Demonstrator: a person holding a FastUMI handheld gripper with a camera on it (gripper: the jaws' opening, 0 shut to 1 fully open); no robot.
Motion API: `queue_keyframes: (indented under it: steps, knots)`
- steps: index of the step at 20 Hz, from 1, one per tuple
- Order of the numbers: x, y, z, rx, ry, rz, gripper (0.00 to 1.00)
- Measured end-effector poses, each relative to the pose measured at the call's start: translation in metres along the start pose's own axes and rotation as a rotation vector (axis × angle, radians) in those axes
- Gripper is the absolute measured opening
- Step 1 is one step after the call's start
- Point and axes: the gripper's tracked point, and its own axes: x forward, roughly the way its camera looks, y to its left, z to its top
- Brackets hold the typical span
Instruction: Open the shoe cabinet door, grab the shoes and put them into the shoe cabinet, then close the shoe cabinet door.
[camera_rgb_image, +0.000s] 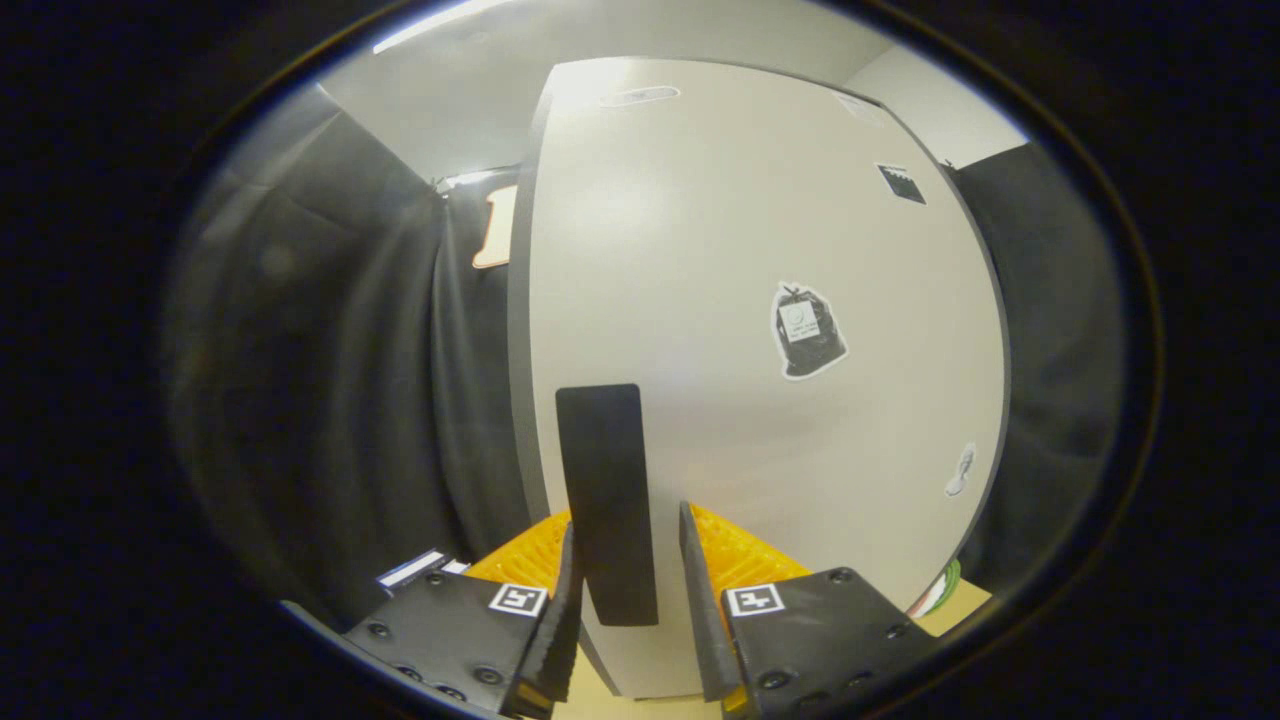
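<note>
Presently: shoe cabinet door (740, 300), white, closed, contents hidden, bearing a dark upright handle (605, 500) between the fingers of the gripper (628, 610), parted, not pressing it.

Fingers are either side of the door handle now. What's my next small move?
Probably close the gripper on the handle. The dark handle stands upright between the open fingers, with a gap on each side, and the door looks shut, so grip before pulling.
</note>
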Motion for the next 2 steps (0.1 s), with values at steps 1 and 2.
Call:
queue_keyframes:
  steps: [1,2]
  knots:
    - [0.0011,0.0006,-0.0005,0.000,-0.001,-0.001,0.50]
    - [0.0022,0.0005,-0.0003,0.001,-0.003,-0.002,0.50]
